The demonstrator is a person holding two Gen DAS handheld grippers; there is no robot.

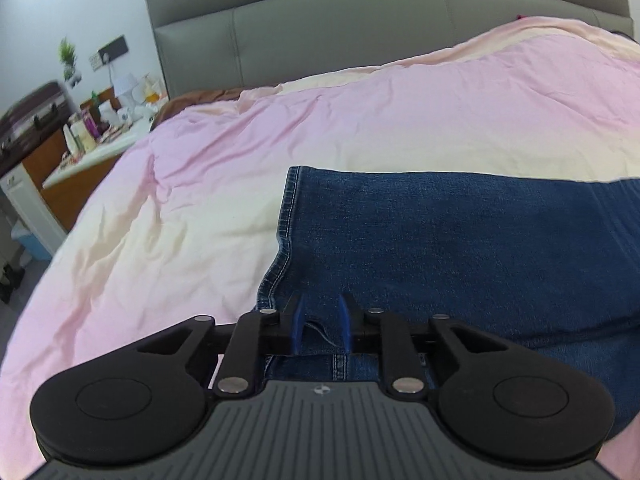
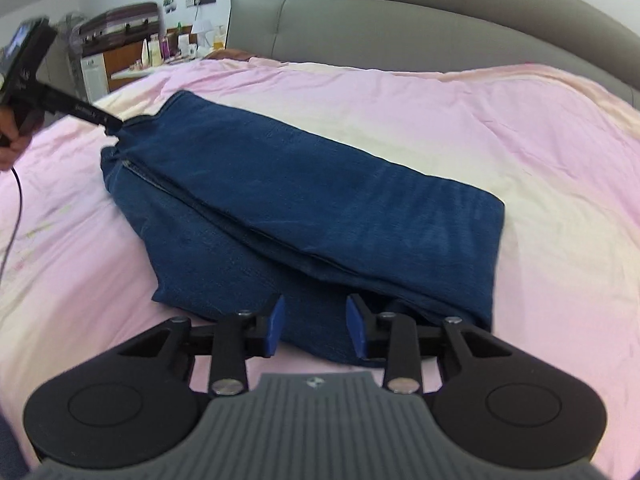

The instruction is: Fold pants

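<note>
Both jaws stand part open: left gripper (image 1: pixel 321 322) straddles denim, grip uncertain; right gripper (image 2: pixel 316 326) holds nothing, so the folded jeans (image 2: pixel 304 216) risk shifting

Pants (image 2: pixel 304 200): blue denim, matt, stitched seams. Bedcover (image 2: pixel 520 140): soft pink cloth, lightly creased.

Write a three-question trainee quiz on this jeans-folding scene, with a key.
1. True or false: the jeans lie spread out flat, full length, on the bedcover.
2. Which gripper works at the end of the jeans nearer the cluttered side table? A) left B) right
3. Fill in: the headboard behind the bed is ____ in colour.

Key: 1. False, they are folded over, one layer on another. 2. A, the left gripper; the right gripper is at the other end. 3. Grey.
</note>
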